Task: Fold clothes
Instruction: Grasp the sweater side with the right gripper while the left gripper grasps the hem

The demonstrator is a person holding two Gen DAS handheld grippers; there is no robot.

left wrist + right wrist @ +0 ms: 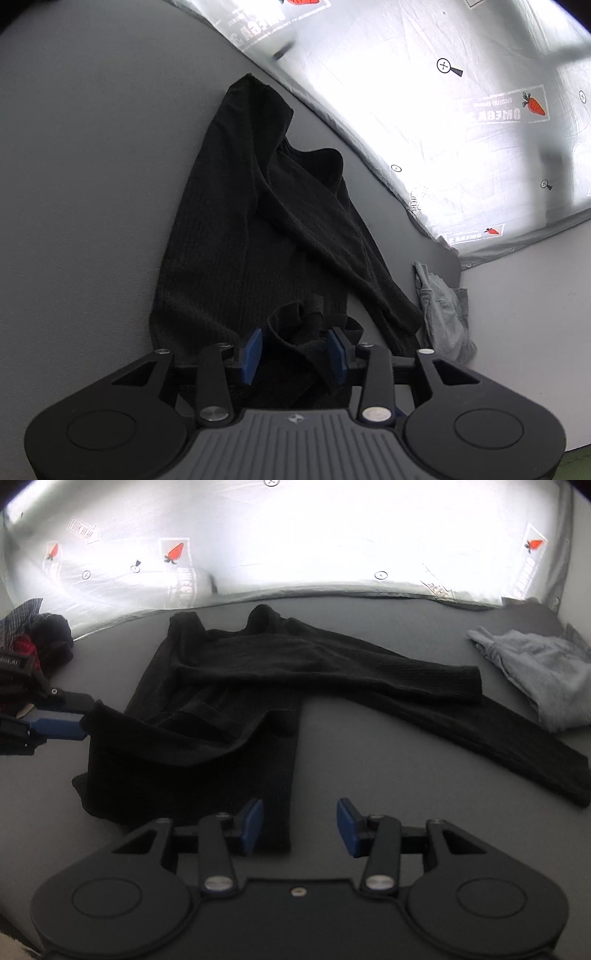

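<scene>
Left claw sits low at six o'clock in its own view, blue pads spread apart with dark cloth bunched between them. From the right wrist view it reaches in from nine o'clock. Right claw hangs at six o'clock, jaws wide apart, gripping nothing.

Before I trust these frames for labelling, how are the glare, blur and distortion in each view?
Left wrist view: the printed sheet is blown out white, the black sweater keeps little knit detail, and fisheye bends the table edge. Right wrist view: the same glare across the top, soft focus throughout, the grey garment readable, straight lines curved.
</scene>
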